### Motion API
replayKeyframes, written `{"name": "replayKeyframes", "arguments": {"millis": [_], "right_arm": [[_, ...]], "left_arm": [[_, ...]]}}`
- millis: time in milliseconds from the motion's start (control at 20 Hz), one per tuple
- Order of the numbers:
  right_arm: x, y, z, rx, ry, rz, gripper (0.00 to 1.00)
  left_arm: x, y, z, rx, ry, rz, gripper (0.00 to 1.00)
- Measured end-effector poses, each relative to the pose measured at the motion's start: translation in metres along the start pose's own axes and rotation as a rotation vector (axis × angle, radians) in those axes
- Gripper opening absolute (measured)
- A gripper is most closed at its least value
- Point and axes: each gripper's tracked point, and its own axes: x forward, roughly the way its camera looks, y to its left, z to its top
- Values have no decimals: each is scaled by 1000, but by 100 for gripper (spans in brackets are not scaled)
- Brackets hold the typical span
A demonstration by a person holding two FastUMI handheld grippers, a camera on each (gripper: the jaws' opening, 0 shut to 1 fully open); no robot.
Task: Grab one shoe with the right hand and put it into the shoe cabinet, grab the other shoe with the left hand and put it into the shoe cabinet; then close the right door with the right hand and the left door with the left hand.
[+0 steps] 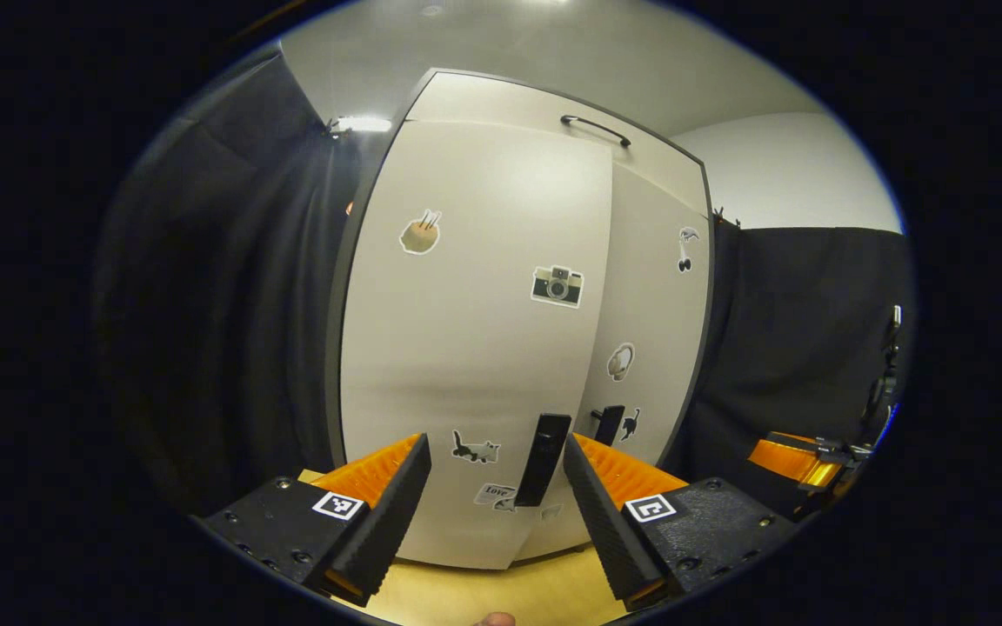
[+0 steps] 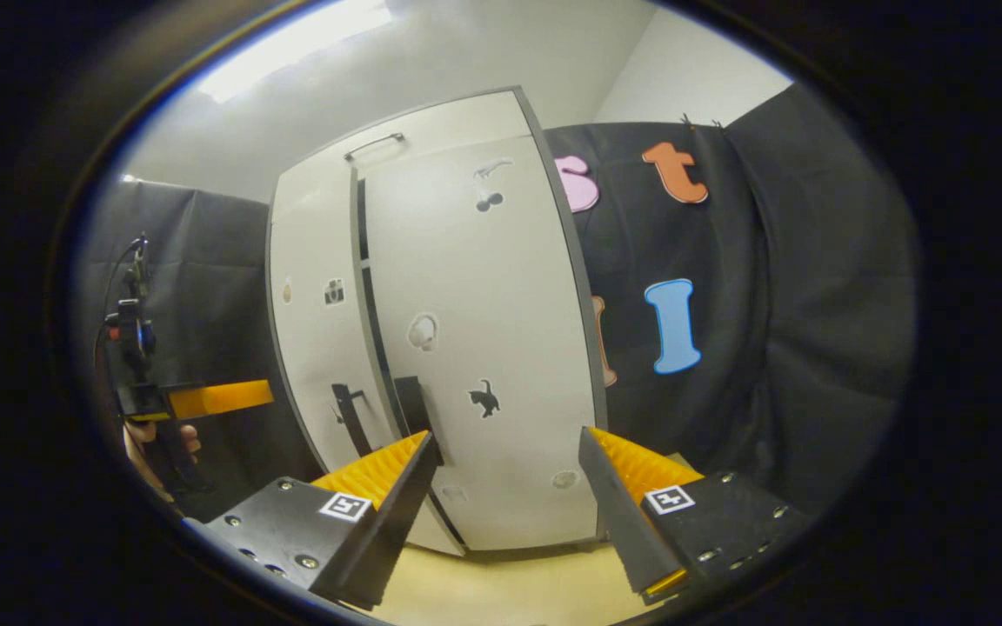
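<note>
- Shoe cabinet: upright, long axis vertical, both doors shut.
- Left gripper: before the cabinet, fingers spread, empty.
- Right gripper: likewise spread, facing the right door.

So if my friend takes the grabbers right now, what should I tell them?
Left gripper: open, holding nothing, facing the left door near its handle.
Right gripper: open, holding nothing, facing the right door.
Shoe cabinet: both doors look nearly shut, but the right gripper view shows a dark gap between them, so one may be slightly ajar. I cannot see inside, so I cannot check the shoes.
Left to do: push both doors fully flush, right door with the right gripper, left door with the left.
</note>
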Motion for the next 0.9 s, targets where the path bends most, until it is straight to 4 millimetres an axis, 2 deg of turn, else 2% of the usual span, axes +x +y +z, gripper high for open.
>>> {"name": "replayKeyframes", "arguments": {"millis": [250,500,600,900], "right_arm": [[-2,26,26,-52,-70,-20,98],[-2,59,37,-66,-112,24,98],[-5,65,41,-69,-132,28,98],[-8,72,43,-78,-145,41,98]], "left_arm": [[-14,4,9,43,-51,91,93],[-24,-3,4,62,-48,114,93],[-28,-6,2,47,-50,109,93],[-35,3,5,36,-69,145,93]]}}
